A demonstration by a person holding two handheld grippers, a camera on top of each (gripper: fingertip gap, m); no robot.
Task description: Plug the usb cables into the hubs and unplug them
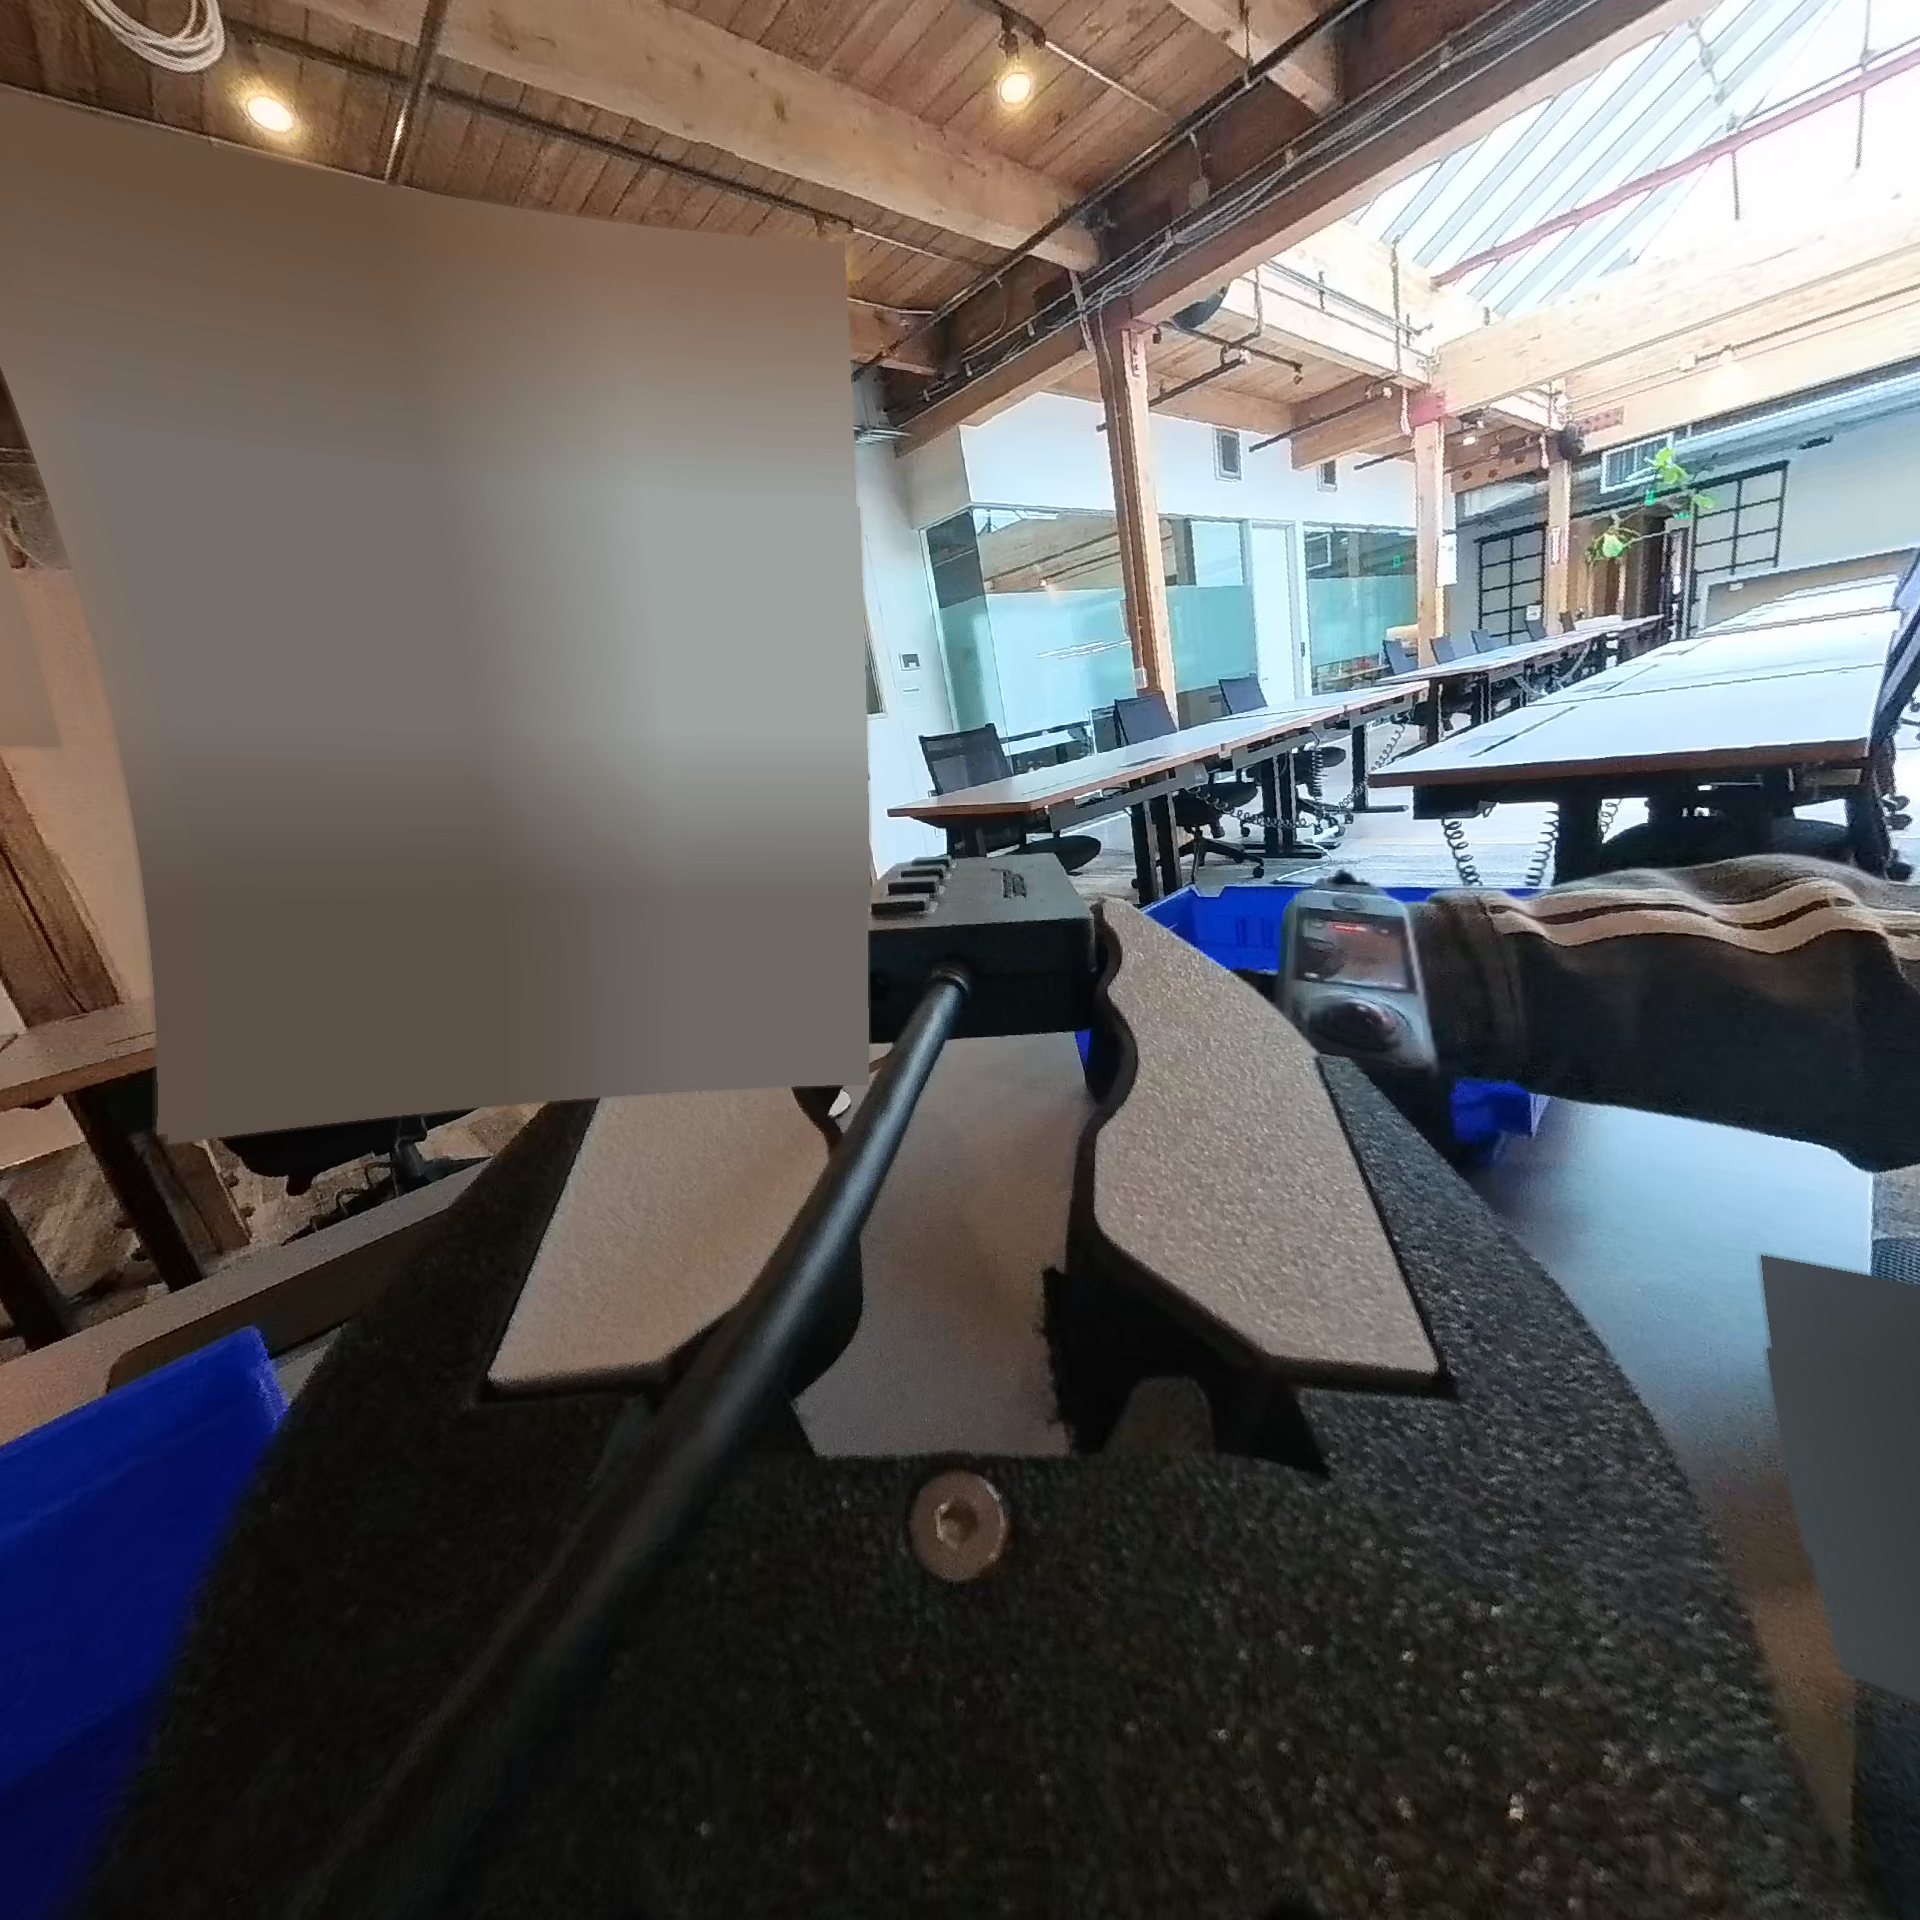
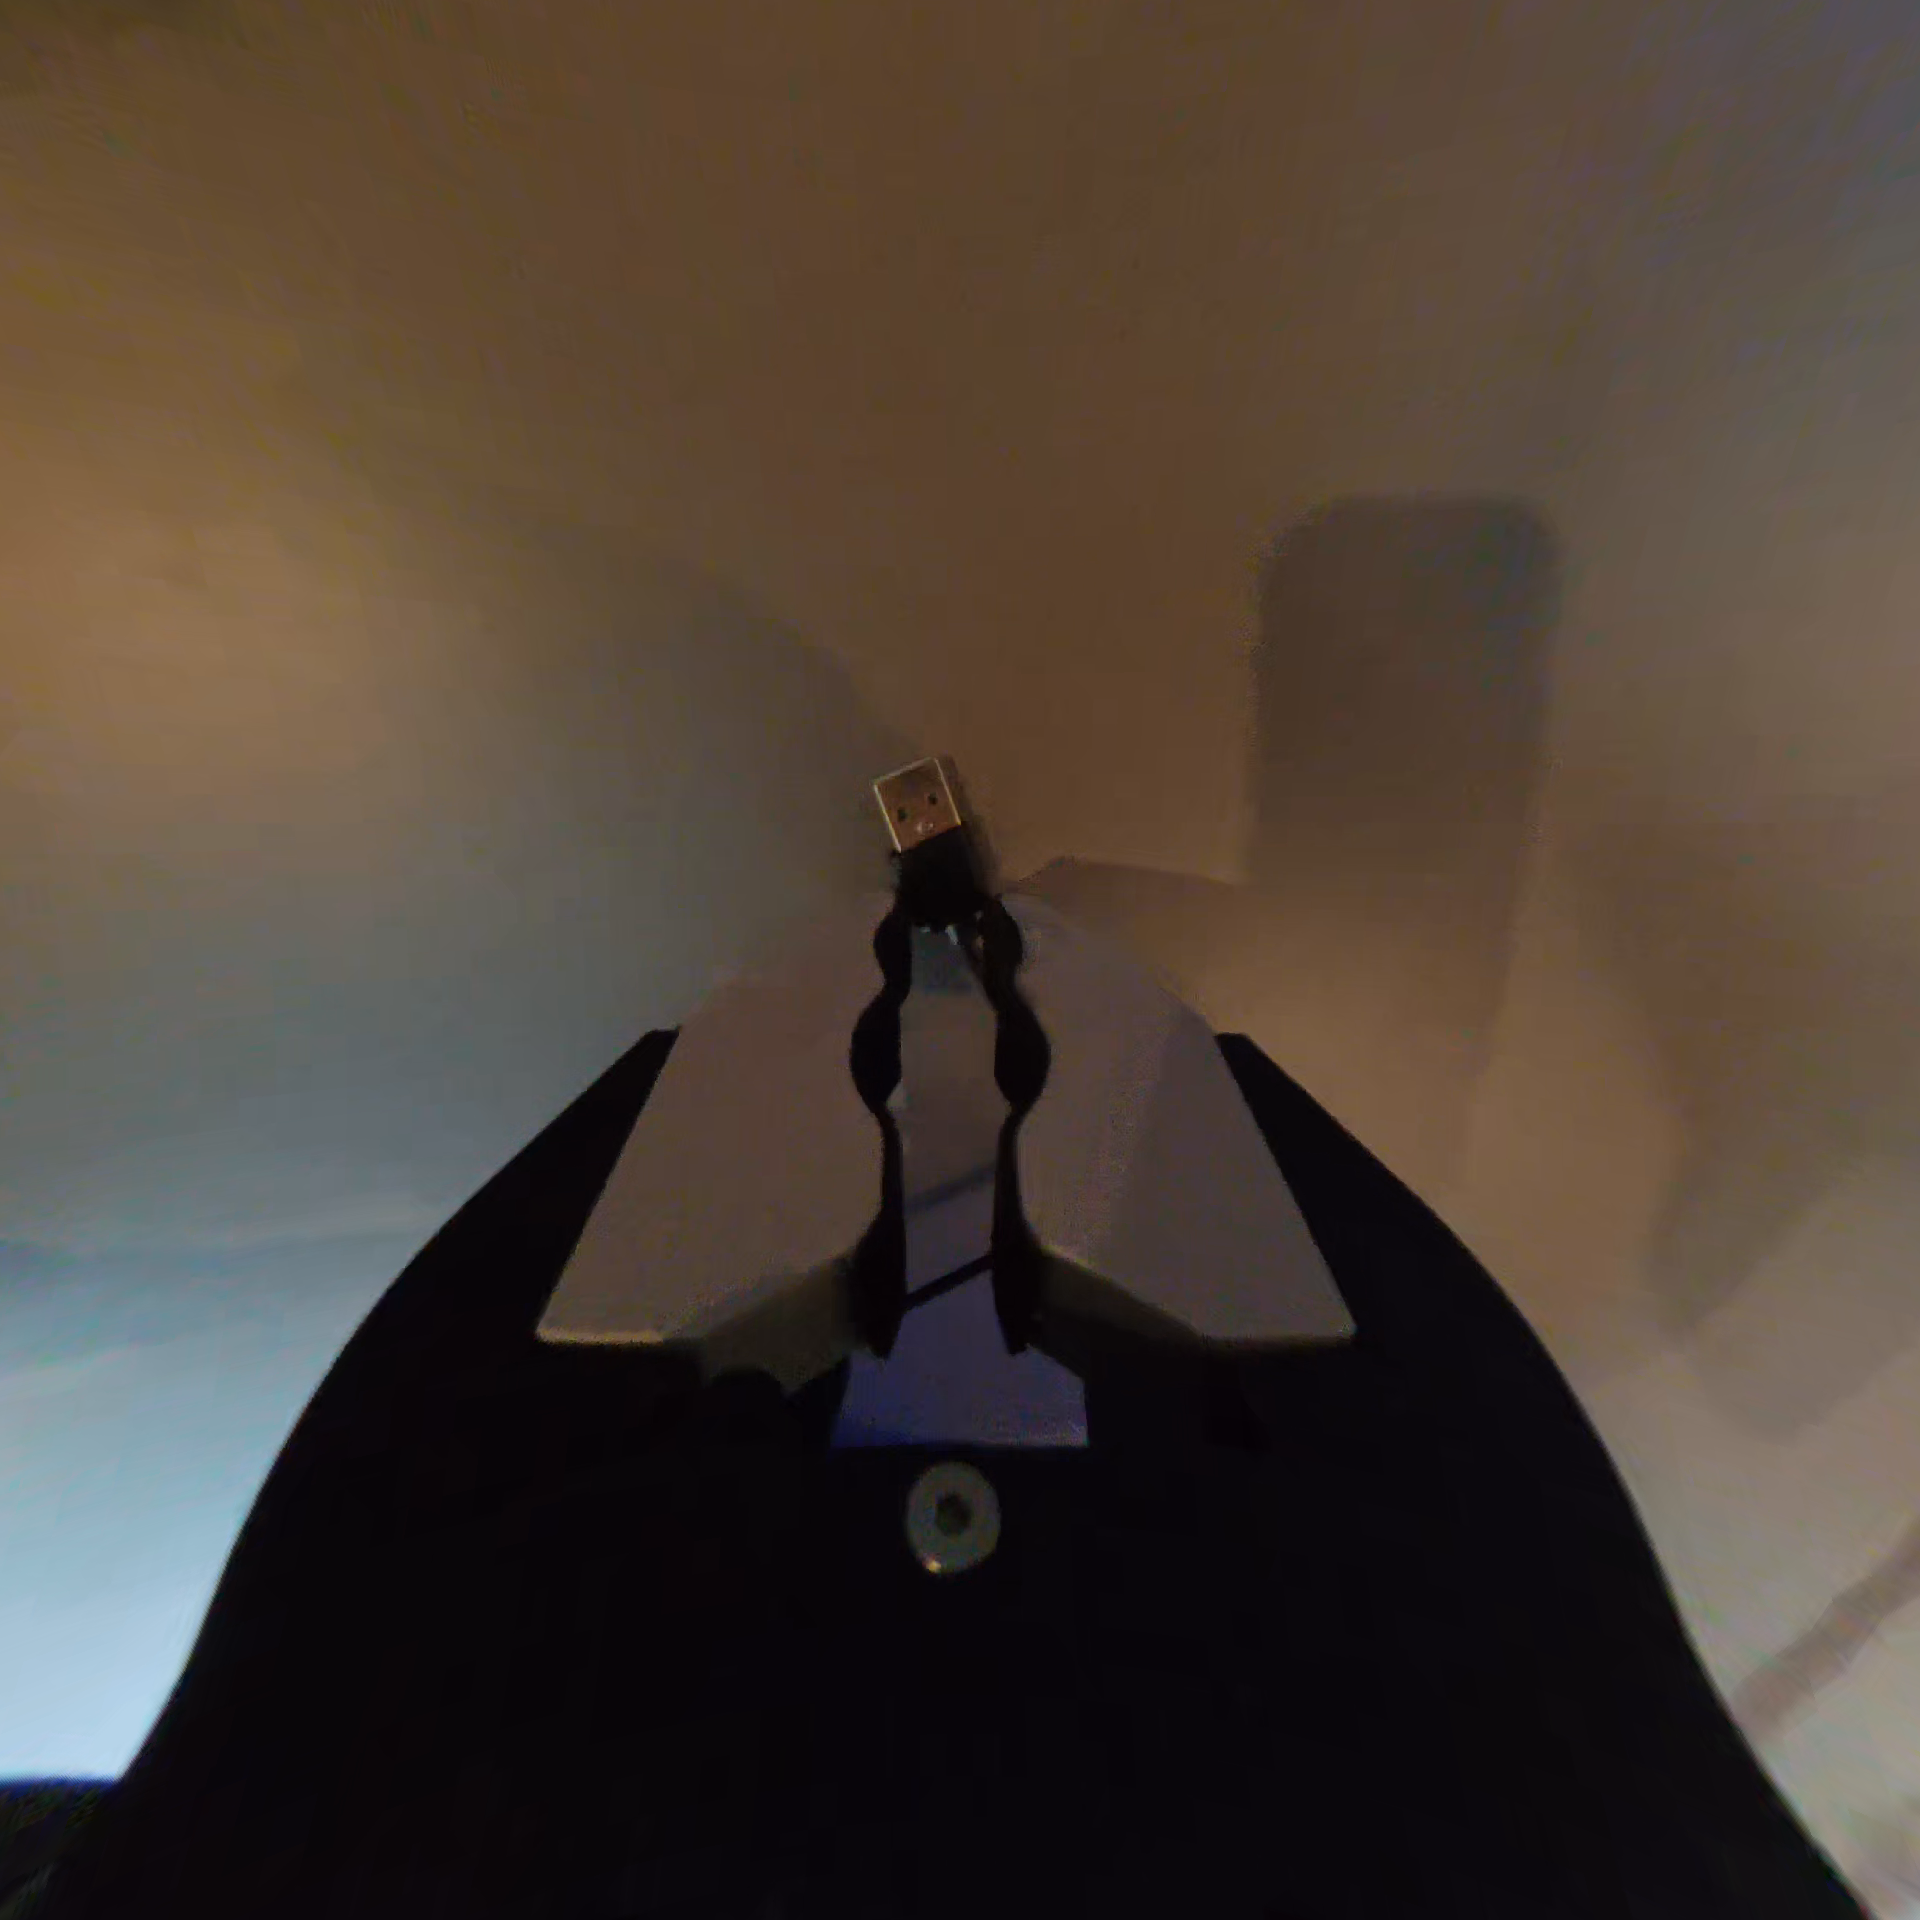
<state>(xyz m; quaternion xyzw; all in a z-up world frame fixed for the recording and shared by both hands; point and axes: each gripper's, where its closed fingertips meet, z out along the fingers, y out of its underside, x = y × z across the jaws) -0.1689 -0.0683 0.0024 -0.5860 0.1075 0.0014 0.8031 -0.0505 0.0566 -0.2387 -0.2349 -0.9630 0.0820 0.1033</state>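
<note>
The left gripper (image 1: 987, 997) is clamped on a black USB hub (image 1: 977, 945), held raised at its fingertips; only the right finger (image 1: 1226, 1143) shows fully against the hub's end, the left one running under a blurred patch. The hub's own black cable (image 1: 831, 1195) leaves its near face and trails back between the fingers toward the camera. The right gripper (image 2: 940, 914) is pinched on the black body of a USB plug (image 2: 928, 831), whose metal end points up and away past the fingertips. Only the left wrist view shows the room: a striped sleeve (image 1: 1662, 987) reaching in from the right with the other gripper's camera (image 1: 1351, 966) at its end, a blue bin (image 1: 1247, 925) behind the hub, another blue bin (image 1: 114, 1610) at near left, the dark bench (image 1: 1662, 1247) beneath, and rows of desks (image 1: 1143, 769) far off. The right wrist view's surroundings are a brown blur, too vague to read.
</note>
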